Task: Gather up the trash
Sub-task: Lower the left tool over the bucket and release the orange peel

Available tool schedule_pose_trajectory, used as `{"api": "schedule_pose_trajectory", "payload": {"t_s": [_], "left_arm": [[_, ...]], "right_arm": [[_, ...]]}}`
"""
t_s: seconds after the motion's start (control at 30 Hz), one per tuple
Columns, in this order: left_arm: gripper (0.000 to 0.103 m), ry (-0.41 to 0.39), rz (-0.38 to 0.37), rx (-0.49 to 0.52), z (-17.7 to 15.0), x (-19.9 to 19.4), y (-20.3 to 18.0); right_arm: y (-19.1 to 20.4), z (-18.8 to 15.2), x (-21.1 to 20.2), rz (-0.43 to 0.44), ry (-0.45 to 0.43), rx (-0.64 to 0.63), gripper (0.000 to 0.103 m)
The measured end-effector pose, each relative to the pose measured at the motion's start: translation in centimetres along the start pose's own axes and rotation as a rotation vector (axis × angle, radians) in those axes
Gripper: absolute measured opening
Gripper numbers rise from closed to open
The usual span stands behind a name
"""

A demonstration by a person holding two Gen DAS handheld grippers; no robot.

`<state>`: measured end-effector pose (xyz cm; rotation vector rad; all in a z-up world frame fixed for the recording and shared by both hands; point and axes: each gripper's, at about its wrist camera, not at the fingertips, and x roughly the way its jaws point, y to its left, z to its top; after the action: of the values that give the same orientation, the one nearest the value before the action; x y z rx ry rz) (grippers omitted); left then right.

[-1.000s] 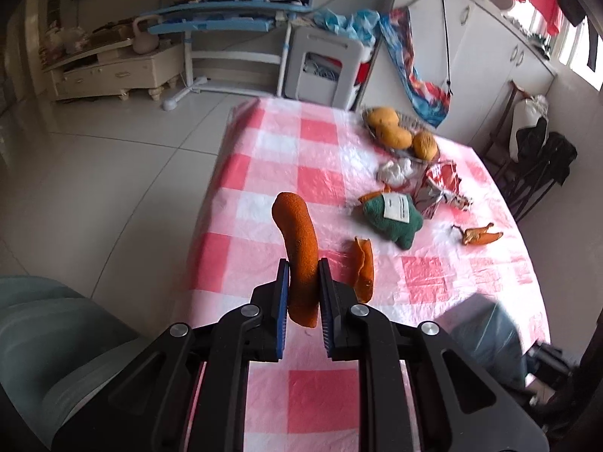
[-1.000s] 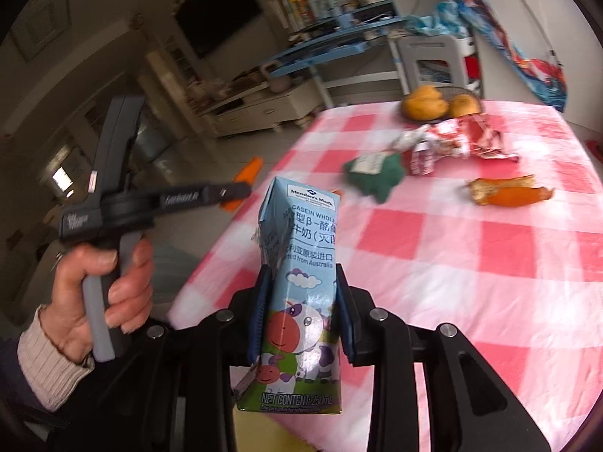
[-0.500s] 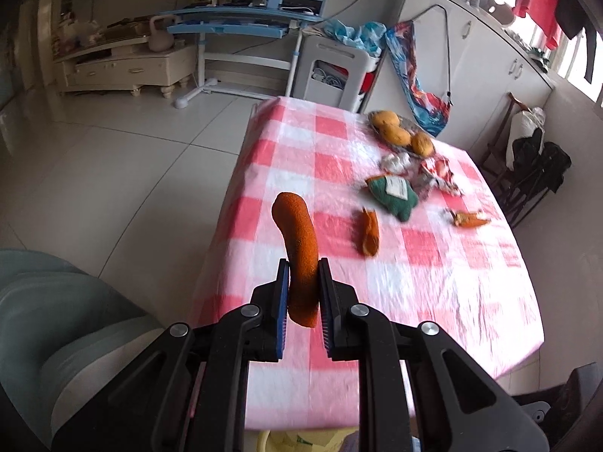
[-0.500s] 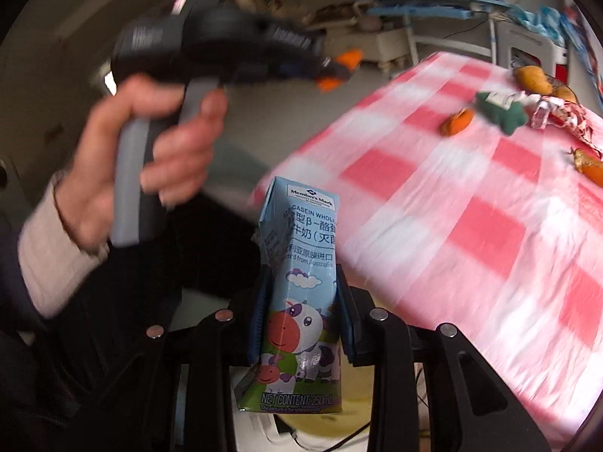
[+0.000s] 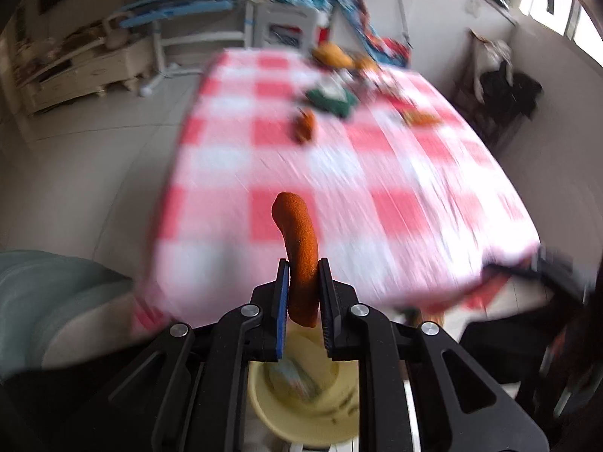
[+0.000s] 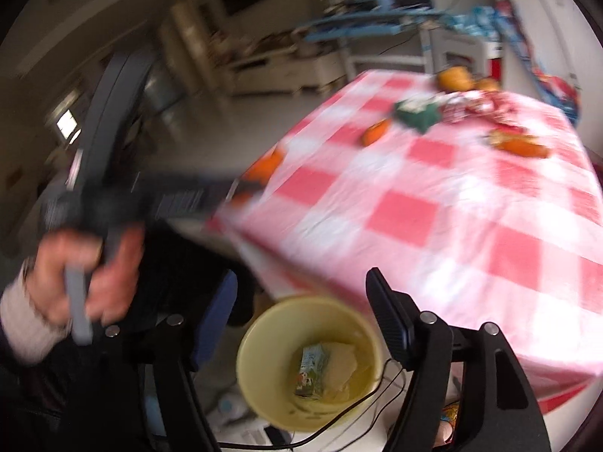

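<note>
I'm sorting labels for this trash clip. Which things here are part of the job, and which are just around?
Part of the job:
- orange peel strip, clamped in the left gripper
- yellow bin
- milk carton, lying in the bin
- right gripper, jaws opening, nothing between them
- peel scraps on the table

Just around:
- checked tablecloth
- blue desk

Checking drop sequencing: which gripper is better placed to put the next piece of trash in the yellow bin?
Left. The left gripper is shut on an orange peel directly above the yellow bin. The right gripper is opening with nothing between its jaws; the milk carton already lies inside.
</note>
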<state>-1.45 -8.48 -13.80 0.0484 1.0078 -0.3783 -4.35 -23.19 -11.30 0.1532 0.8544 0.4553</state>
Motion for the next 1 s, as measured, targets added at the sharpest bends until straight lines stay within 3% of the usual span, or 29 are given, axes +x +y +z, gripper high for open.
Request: {"api": "schedule_pose_trajectory", "payload": {"t_s": [0.1,0.17,0.23,0.27,0.3,0.33,0.47,0.6,0.8,1.0], "left_arm": [[0.015,0.113,-0.047,0.091,-2.6,1.0,-2.1],[0.018,0.177,-0.022,0.171,-4.3,1.7,-3.5],[0.028,0.199,0.0,0.214,-5.1,1.9,-4.2],[0.039,0.191,0.012,0.213,-5.1,1.8,-4.2],[0.048,0.178,0.021,0.203,-5.0,1.5,-4.1],[0.051,0.16,0.029,0.184,-4.8,1.2,-3.8],[0.055,0.086,0.061,0.065,-3.5,0.5,-1.6],[0.061,-0.026,0.147,-0.034,-1.9,-0.6,0.1],[0.082,-0.209,0.225,-0.056,2.4,-4.1,0.5],[0.087,-0.294,0.29,-0.041,4.8,-4.4,0.3]], "right_arm": [[-0.7,0.4,-0.5,-0.032,-0.042,0.042,0.071],[-1.0,0.4,-0.9,-0.049,-0.054,0.061,0.073],[-1.3,0.3,-1.0,-0.068,-0.055,0.07,0.073],[-1.3,0.2,-0.9,-0.083,-0.054,0.067,0.073],[-1.1,0.1,-0.9,-0.098,-0.052,0.062,0.074],[-1.1,0.0,-0.8,-0.11,-0.049,0.058,0.074],[-1.0,-0.5,-0.5,-0.125,-0.039,0.048,0.075],[-0.9,-0.6,-0.5,-0.133,-0.036,0.044,0.076],[-0.8,-0.6,-0.4,-0.152,-0.047,0.044,0.076],[-1.0,-0.1,-0.3,-0.178,-0.088,0.07,0.078]]}}
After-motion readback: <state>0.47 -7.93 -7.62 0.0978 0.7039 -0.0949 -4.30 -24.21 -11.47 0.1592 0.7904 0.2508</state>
